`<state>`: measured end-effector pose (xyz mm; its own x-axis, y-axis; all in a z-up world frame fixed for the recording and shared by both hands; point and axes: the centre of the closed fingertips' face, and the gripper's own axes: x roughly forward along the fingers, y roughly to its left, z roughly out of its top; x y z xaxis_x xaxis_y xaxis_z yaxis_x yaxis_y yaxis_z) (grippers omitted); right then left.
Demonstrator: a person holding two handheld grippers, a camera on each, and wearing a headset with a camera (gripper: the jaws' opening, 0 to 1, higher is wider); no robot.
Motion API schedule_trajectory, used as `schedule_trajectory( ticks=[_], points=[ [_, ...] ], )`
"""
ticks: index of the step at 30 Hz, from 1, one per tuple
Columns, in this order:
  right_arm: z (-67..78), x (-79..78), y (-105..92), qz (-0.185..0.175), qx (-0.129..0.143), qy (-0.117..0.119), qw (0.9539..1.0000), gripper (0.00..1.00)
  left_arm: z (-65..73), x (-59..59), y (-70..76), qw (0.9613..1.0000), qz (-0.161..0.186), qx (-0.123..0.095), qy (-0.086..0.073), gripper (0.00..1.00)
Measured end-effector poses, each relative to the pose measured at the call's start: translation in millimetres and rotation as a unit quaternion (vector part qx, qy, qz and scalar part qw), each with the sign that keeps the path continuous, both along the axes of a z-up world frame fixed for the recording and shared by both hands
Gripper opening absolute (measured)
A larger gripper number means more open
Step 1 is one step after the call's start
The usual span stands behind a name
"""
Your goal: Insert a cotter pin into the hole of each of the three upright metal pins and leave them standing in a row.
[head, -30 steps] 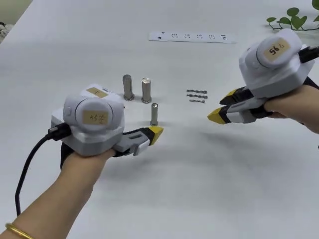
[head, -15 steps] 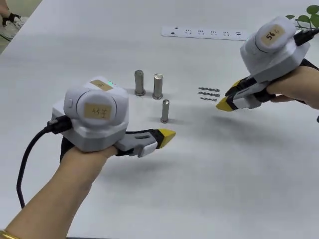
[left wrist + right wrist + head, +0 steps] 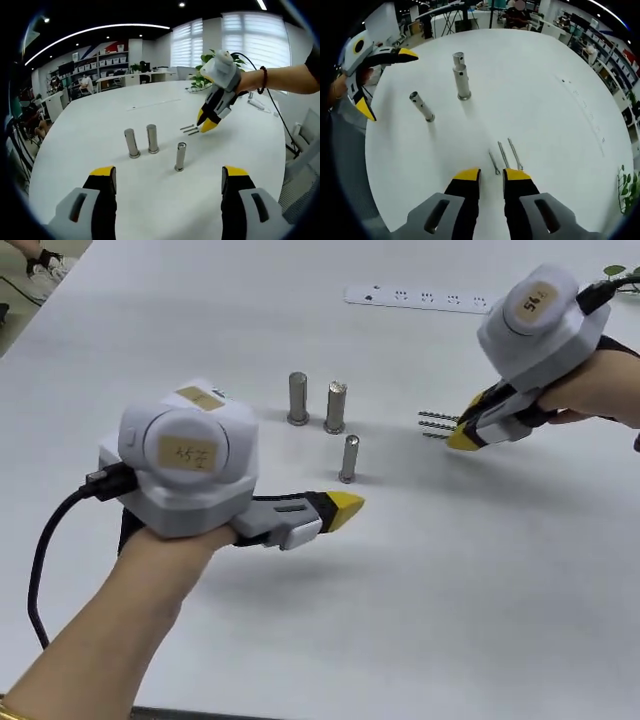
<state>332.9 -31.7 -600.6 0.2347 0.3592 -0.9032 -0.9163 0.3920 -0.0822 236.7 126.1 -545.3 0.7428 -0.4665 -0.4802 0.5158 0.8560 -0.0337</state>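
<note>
Right gripper [image 3: 491,176]: I hold it slightly parted, empty, just short of three thin, silvery, parallel cotter pins [image 3: 504,155]; left gripper [image 3: 169,172] gapes wide.

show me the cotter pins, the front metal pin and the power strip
cotter pins [image 3: 504,155]: right gripper view, shaft of the middle one
front metal pin [image 3: 349,458]: head view, mid shaft
power strip [image 3: 420,298]: head view, top face

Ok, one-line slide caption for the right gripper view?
Right gripper, jaws slightly apart, poised just short of three cotter pins lying on the white table; three upright metal pins stand beyond.
</note>
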Motion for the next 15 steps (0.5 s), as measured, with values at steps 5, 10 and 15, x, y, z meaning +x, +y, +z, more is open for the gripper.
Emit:
schedule_trajectory(
  ticks=[5,10,15],
  points=[
    [-5.8,-0.9,2.2,0.013,-0.009,0.004,0.9999,0.09,-2.4,0.6,2.1,0.9999,0.006,-0.008,0.003,0.83],
    [-13.4,2.6,-1.1,0.021,-0.020,0.012,0.9995,0.08,-4.6,0.1,4.0,1.0000,0.007,-0.005,0.005,0.81],
    [-13.8,5.7,-2.7,0.032,-0.029,0.017,0.9989,0.08,-4.4,-0.7,0.4,1.0000,-0.003,0.001,-0.002,0.79]
  ],
)
